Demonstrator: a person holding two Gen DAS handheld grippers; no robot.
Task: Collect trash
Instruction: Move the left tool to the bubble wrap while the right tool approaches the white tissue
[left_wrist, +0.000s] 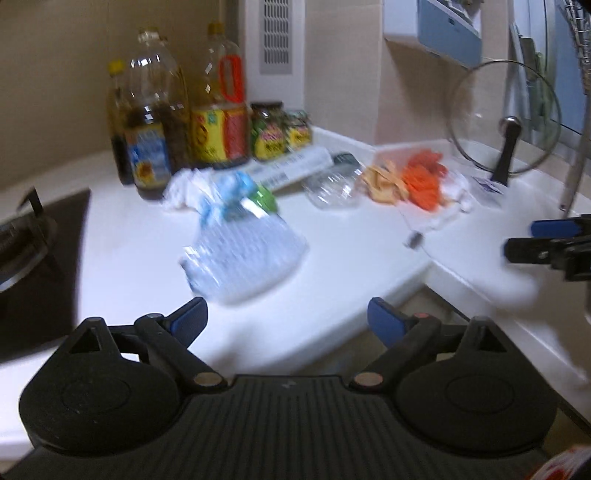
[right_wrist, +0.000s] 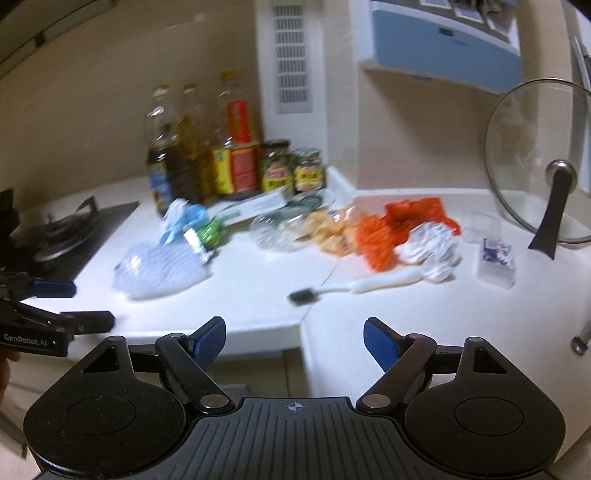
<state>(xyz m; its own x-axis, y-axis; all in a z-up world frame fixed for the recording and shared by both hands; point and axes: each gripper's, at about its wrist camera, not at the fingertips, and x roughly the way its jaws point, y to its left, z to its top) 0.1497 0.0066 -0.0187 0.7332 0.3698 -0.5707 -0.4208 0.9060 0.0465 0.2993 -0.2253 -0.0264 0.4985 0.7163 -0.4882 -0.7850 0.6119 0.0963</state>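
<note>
Trash lies scattered on the white counter (left_wrist: 332, 266). A crumpled blue-and-white plastic bag (left_wrist: 243, 251) (right_wrist: 162, 269) is nearest, just beyond my left gripper (left_wrist: 286, 317), which is open and holds nothing. Farther back are a clear plastic container (left_wrist: 332, 184) (right_wrist: 277, 229), a yellowish wrapper (left_wrist: 380, 181) (right_wrist: 328, 232), an orange-red bag (left_wrist: 421, 177) (right_wrist: 399, 229) and crumpled white paper (right_wrist: 428, 247). My right gripper (right_wrist: 294, 334) hangs open and empty over the counter's front edge. Each gripper shows at the side of the other's view, the right gripper (left_wrist: 524, 240) and the left gripper (right_wrist: 85, 304).
Oil and sauce bottles (left_wrist: 166, 122) and jars (left_wrist: 273, 133) stand in the back corner. A gas stove (left_wrist: 29, 236) is at the left. A glass lid (right_wrist: 546, 158) leans on the right wall. A white brush (right_wrist: 369, 284) and a small packet (right_wrist: 496, 262) lie nearby.
</note>
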